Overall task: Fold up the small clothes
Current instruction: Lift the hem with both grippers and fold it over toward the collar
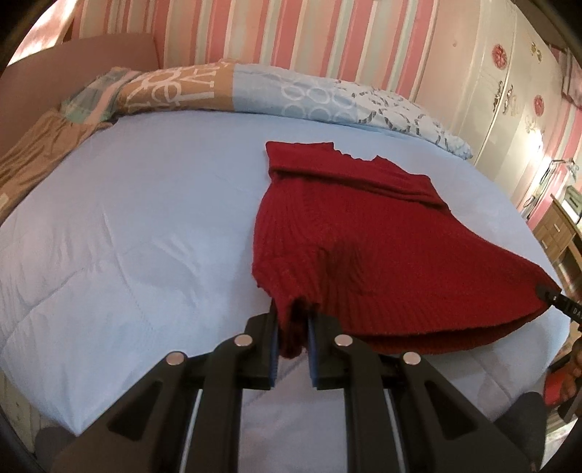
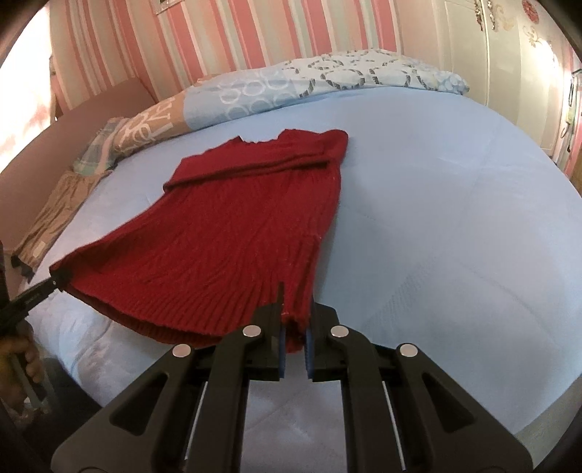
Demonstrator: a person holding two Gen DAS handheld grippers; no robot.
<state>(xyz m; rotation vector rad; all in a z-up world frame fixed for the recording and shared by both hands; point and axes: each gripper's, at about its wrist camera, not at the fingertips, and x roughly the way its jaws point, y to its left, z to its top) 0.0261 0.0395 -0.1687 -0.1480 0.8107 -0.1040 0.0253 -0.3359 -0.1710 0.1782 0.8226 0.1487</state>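
I have both claws, left point(image 1: 293, 327) and right point(image 2: 295, 320), pinching the 2 near hem corners of the sweater point(image 1: 349, 225) on the bed point(image 1: 127, 236); I'd carry them level toward 12 o'clock.

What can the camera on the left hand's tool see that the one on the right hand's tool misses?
Only the left wrist view shows the wooden drawers at the room's far right edge, and the left tool up close, shut on one near corner of the red knit garment. Only the right wrist view shows the right tool up close, shut on the other near corner, and a picture on the striped wall. Both show the garment lying on the blue bed, with the patterned pillows behind.
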